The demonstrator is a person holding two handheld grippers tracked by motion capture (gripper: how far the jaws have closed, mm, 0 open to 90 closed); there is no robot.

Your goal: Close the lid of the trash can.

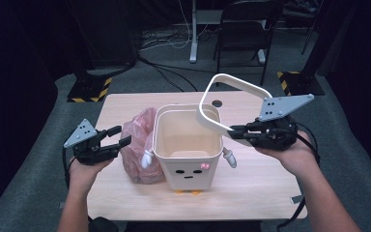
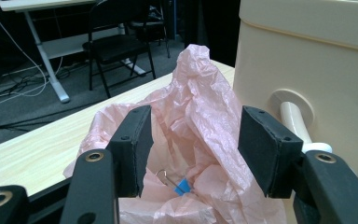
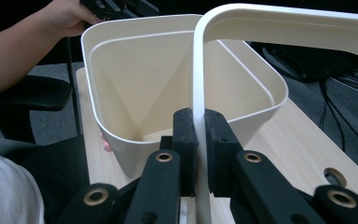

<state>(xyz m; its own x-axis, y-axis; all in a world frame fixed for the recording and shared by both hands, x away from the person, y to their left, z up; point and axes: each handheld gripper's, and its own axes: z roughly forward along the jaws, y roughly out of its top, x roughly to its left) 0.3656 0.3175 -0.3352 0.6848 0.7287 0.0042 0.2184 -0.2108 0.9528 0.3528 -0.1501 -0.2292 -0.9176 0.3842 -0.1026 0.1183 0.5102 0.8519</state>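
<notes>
- The white ring (image 1: 232, 104) is clamped in the right gripper (image 1: 236, 131), lifted above the bin (image 1: 188, 164) on the table (image 1: 251, 188).
- The left gripper (image 1: 118, 137) is held open and empty beside the pink bag (image 1: 137, 145).

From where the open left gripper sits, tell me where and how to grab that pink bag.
Grip the raised crumpled peak of the pink bag, probably best, coming in level from the left gripper side. The film bunches up there into a thin fold the open jaws can span, and it stands clear of the bin wall beside it.
</notes>
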